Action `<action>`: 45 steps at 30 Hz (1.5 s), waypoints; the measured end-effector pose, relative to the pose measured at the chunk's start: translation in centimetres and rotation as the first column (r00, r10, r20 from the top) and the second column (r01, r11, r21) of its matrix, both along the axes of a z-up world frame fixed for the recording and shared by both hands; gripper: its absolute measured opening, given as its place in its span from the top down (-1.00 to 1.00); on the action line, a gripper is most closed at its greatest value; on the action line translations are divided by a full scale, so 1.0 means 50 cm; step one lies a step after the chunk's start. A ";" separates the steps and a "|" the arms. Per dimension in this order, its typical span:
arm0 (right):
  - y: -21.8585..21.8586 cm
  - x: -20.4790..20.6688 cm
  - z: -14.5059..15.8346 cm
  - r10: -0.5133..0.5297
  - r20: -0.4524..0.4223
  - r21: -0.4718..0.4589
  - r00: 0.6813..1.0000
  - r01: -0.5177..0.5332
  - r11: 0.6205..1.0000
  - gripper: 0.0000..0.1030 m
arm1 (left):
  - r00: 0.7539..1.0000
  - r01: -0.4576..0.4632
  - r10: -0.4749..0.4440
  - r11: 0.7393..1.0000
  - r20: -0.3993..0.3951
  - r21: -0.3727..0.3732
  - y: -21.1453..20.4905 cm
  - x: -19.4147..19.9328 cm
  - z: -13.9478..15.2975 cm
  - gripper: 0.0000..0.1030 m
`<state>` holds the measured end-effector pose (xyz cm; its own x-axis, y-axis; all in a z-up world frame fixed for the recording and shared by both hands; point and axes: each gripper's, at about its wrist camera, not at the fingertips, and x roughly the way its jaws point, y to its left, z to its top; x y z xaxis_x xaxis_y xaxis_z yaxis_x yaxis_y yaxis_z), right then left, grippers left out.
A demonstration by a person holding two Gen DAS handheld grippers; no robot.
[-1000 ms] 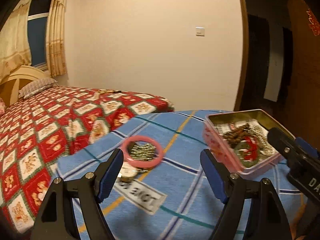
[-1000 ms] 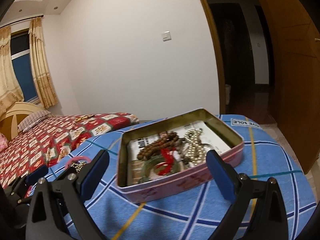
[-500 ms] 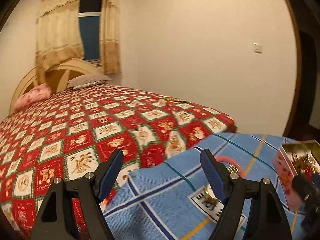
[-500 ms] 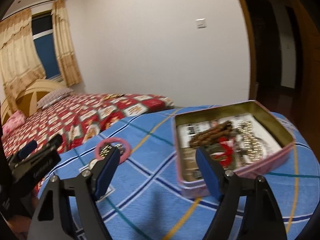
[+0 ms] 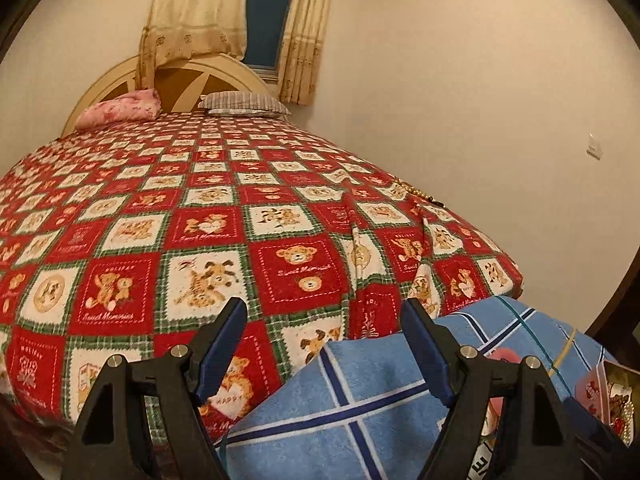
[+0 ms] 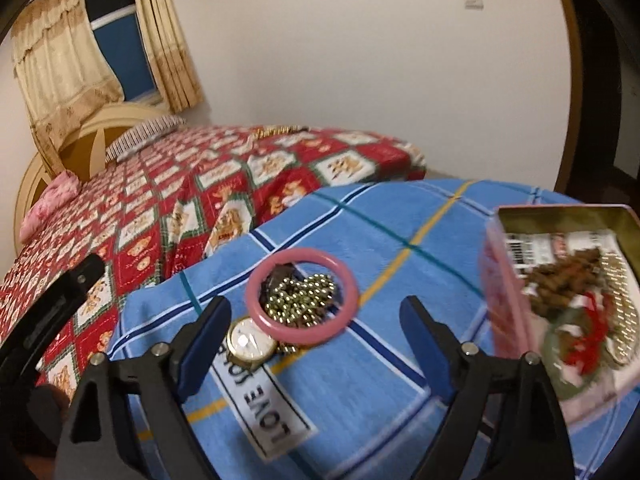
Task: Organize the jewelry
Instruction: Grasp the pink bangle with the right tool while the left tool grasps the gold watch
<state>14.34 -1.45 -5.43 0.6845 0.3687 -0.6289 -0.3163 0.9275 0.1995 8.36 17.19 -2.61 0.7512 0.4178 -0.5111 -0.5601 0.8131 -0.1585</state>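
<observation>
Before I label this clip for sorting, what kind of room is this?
Most likely a home bedroom: a bed with a teddy-bear quilt and pillows against a curved headboard, and a curtained window behind it. Jewelry lies on a blue blanket in the foreground.

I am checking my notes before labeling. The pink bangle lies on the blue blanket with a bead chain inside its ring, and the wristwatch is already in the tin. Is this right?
Not quite: the wristwatch is not in the tin. The right wrist view shows it on the blue blanket, beside the pink bangle. The bead chain inside the bangle is correct.
</observation>
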 end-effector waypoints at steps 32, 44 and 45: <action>-0.096 -0.103 0.050 -0.110 0.146 0.055 0.983 0.103 0.993 -0.61 | 0.960 0.279 -0.280 0.960 -0.033 -0.025 -0.058 0.038 -0.008 -0.53; -0.158 -0.128 0.065 -0.198 0.228 0.011 0.953 0.201 0.980 -0.61 | 0.818 0.544 -0.552 0.834 -0.161 -0.095 -0.135 0.070 -0.034 -0.46; -0.160 -0.129 0.065 -0.201 0.229 0.013 0.952 0.203 0.979 -0.61 | 0.809 0.549 -0.558 0.830 -0.188 -0.102 -0.141 0.072 -0.039 -0.34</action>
